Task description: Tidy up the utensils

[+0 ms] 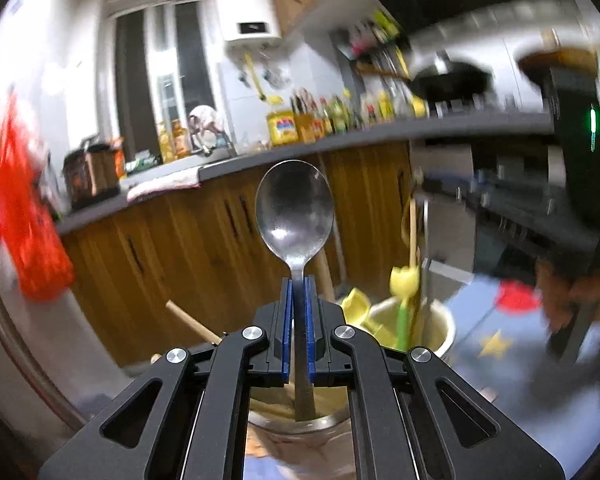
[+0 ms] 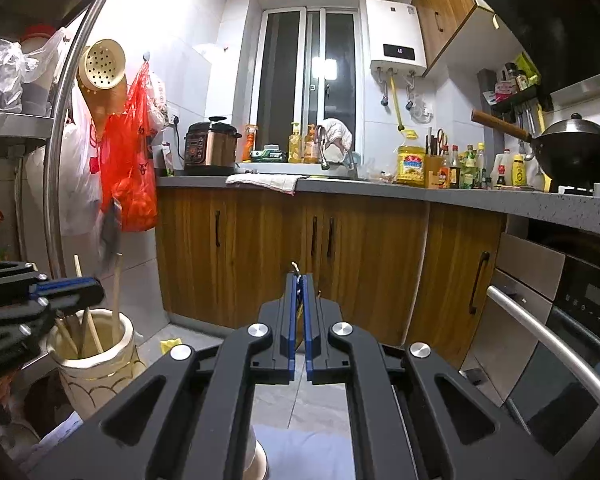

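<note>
One metal spoon (image 1: 295,216) is clamped upright by the left gripper (image 1: 299,292). The right gripper (image 2: 299,292) is clenched on something small and unclear. Three chopsticks (image 2: 116,300) are seen in one cream holder (image 2: 100,364).

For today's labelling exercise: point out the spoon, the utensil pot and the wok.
spoon (image 1: 295,204), left wrist view, middle of bowl.
utensil pot (image 2: 100,364), right wrist view, outer wall.
wok (image 2: 580,160), right wrist view, dark side.

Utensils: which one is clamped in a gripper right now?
The metal spoon, bowl up in the left gripper; the wooden chopsticks stand loose in the holder.
</note>
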A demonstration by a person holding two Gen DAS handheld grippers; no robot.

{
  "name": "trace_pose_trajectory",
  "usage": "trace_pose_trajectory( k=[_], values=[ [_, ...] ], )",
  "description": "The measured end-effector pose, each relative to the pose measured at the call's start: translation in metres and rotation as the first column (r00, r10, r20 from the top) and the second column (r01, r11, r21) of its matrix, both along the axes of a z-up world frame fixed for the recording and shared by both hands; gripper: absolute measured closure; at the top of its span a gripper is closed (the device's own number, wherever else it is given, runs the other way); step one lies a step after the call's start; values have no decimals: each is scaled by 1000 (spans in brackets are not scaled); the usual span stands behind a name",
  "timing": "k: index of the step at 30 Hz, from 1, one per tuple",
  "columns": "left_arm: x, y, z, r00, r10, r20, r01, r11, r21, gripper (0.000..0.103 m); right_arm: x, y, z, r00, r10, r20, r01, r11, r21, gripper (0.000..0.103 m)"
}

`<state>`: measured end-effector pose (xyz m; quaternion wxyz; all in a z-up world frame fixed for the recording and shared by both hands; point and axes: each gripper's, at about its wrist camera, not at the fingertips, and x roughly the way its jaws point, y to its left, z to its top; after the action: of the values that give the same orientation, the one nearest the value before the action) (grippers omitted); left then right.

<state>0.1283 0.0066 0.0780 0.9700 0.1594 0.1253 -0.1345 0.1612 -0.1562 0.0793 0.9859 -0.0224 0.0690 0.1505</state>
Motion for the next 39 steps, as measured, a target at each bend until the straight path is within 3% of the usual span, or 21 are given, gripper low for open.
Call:
trace_pose_trajectory(
  k=[3, 9, 19, 20, 21, 24, 25, 26, 28, 29, 32, 34, 39],
  values=[
    [-2, -12, 1, 1000, -5, 21, 3, 994, 111, 97, -1, -1, 0, 1000, 3, -4, -3, 1000, 5, 100],
    [0, -22, -12, 1000, -13, -28, 17, 990, 137, 97, -1, -5, 1, 1000, 13, -16, -13, 1000, 25, 100],
    [8, -7, -15, 994, -6, -113, 7, 1000, 5, 96, 1, -9, -1, 999, 19, -36, -18, 999, 37, 99],
    [8, -5, -15, 993, 4, -120, -3, 1000, 2, 93, 1, -9, -1, 999, 21, -39, -19, 999, 37, 98],
    [8, -4, -13, 993, 7, -122, -7, 1000, -1, 88, 1, -9, 0, 999, 22, -43, -20, 999, 37, 96],
    [7, 2, -9, 989, 2, -147, -8, 999, -44, 84, -2, -9, 1, 998, 36, -47, -35, 999, 41, 64],
    [6, 2, -7, 989, 1, -150, -9, 998, -55, 82, -5, -9, 3, 998, 35, -44, -34, 999, 40, 59],
    [3, 4, -5, 989, 1, -148, -11, 998, -68, 80, -9, -10, 5, 999, 33, -39, -32, 999, 40, 59],
    [-4, 6, 0, 990, 1, -144, -14, 996, -91, 66, -15, -12, 9, 999, 31, -41, -30, 999, 40, 55],
    [-10, 7, 3, 990, -5, -139, -10, 994, -105, 64, -19, -13, 12, 999, 34, -42, -32, 998, 45, 53],
    [-28, 6, 12, 992, -4, -129, -11, 993, -117, 52, -37, -22, 18, 998, 37, -53, -34, 998, 59, 39],
    [-41, 6, 15, 992, -11, -122, -6, 991, -131, 38, -50, -28, 20, 996, 48, -76, -43, 997, 68, 26],
    [-83, 4, 19, 991, -1, -137, -20, 989, -149, 22, -87, -39, 15, 988, 55, -146, -46, 997, 65, 9]
  ],
)
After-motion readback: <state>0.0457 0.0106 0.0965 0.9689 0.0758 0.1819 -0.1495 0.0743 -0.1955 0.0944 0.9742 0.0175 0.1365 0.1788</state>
